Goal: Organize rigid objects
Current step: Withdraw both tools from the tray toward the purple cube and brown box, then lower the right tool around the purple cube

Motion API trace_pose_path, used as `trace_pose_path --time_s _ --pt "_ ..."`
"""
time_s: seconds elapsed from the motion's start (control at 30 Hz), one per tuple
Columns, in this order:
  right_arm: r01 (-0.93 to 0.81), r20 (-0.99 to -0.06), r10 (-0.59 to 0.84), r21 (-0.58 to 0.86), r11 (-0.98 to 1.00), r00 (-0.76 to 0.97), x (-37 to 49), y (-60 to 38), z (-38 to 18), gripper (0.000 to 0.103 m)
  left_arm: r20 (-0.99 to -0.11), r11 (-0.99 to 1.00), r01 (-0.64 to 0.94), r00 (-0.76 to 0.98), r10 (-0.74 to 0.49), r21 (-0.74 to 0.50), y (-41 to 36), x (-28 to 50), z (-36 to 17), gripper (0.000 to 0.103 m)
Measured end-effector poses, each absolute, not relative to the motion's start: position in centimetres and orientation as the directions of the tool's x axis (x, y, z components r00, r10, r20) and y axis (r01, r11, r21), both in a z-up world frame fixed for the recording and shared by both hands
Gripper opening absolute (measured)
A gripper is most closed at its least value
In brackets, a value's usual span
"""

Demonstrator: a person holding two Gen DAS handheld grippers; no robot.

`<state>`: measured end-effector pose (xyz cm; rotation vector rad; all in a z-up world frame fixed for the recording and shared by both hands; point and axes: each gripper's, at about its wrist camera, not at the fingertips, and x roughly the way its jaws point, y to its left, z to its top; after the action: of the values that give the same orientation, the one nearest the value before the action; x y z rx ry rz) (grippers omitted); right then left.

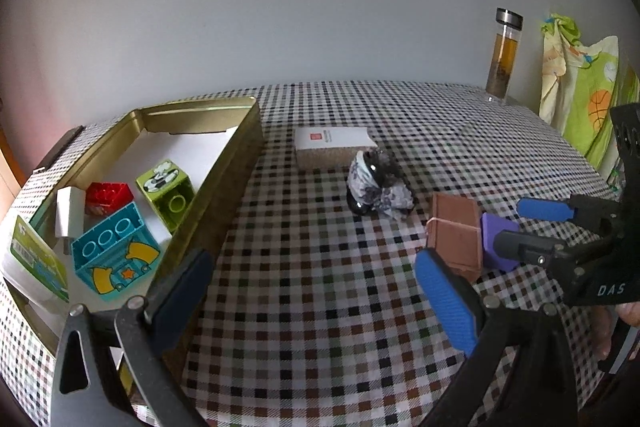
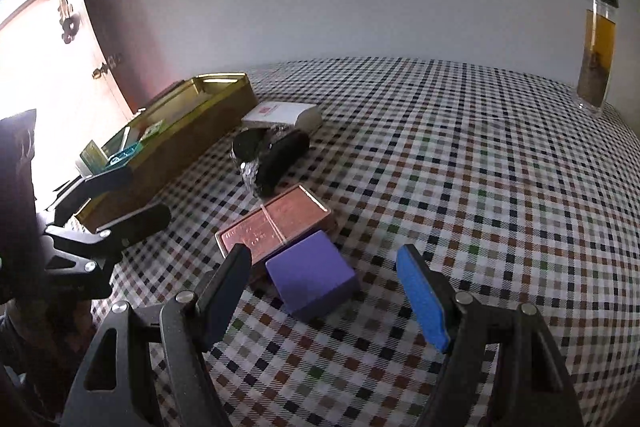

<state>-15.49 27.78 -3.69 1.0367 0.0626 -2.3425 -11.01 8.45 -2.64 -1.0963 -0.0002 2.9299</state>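
Note:
A gold tin [image 1: 236, 163] on the left holds a teal brick [image 1: 114, 255], a green brick [image 1: 168, 189], a red brick [image 1: 108, 197] and a white block [image 1: 70, 211]. On the checked cloth lie a white box [image 1: 334, 145], a black object wrapped in patterned cloth [image 1: 376, 189], a brown tin [image 1: 456, 235] with a rubber band, and a purple block [image 2: 312, 275]. My right gripper [image 2: 320, 303] is open around the purple block, which lies between its fingers. My left gripper [image 1: 316, 291] is open and empty beside the gold tin.
A glass bottle of tea [image 1: 502, 55] stands at the back right of the table. A green patterned cloth [image 1: 584, 91] hangs at the far right. A wooden door [image 2: 44, 39] is at the left. The gold tin [image 2: 180, 143] also shows in the right wrist view.

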Motion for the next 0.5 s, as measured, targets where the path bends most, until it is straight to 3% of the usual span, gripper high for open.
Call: trace_pose_path --time_s 0.5 --pt "0.467 -0.748 -0.332 0.034 -0.884 -0.575 -15.0 25.7 -4.0 0.075 -0.684 -0.999 -0.008 -0.728 0.037 -0.046 8.8 -11.5 -3.2 0.102"
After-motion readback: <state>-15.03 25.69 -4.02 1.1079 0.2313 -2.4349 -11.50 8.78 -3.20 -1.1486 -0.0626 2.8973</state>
